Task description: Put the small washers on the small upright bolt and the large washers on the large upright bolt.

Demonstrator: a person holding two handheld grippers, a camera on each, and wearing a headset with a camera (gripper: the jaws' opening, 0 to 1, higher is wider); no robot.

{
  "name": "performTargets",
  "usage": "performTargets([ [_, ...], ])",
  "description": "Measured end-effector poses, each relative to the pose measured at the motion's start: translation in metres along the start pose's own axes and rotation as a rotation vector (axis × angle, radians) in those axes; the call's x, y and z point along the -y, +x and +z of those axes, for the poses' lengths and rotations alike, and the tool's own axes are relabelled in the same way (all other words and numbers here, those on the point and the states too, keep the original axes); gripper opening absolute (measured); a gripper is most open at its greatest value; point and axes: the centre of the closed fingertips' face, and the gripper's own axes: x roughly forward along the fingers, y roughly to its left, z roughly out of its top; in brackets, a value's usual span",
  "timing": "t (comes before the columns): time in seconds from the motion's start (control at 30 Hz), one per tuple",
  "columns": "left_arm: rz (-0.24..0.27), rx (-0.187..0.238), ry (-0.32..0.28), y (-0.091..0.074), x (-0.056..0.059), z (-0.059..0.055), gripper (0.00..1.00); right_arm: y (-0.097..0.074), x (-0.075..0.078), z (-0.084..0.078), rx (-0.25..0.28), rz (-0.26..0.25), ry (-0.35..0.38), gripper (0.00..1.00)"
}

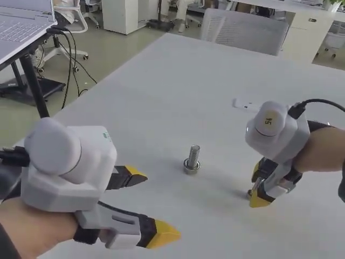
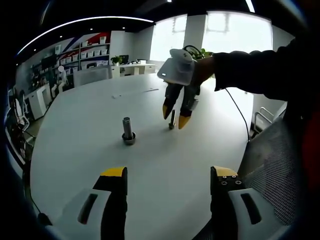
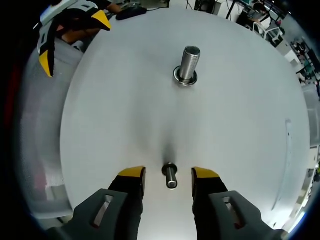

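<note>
Right hand-held gripper [image 1: 259, 190] straddling the slim grey metal upright bolt [image 1: 250, 191] on the white bench [image 1: 178, 91]; left hand-held gripper [image 1: 153, 204] released and empty.

Head view: the thick grey threaded upright bolt [image 1: 192, 158] stands mid-bench between the two grippers, with a wider metal ring at its foot. The right one points steeply down, its yellow tips at the bench around the slim bolt, well right of the thick one. Left gripper view: the yellow-tipped jaws stand wide apart above bare bench. The thick bolt [image 2: 128, 131] is ahead to the left, and the slim bolt [image 2: 172, 120] is between the right gripper's tips. Right gripper view: the jaws are spread, with the slim bolt [image 3: 170, 176] upright between them and a gap on either side. The thick bolt [image 3: 188, 65] stands farther ahead.
</note>
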Motion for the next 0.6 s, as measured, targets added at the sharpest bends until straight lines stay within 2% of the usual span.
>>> performTargets([
  [0.23,-0.003,-0.001,0.003,0.0006,0.0002,0.0006,0.67,-0.0029,-0.0013,-0.0018,0.018,-0.011,0.025,0.50],
  [0.6,-0.004,0.001,0.008,0.0005,0.0004,0.0007,0.67,-0.0074,-0.0015,-0.0061,0.051,-0.045,0.061,0.59],
])
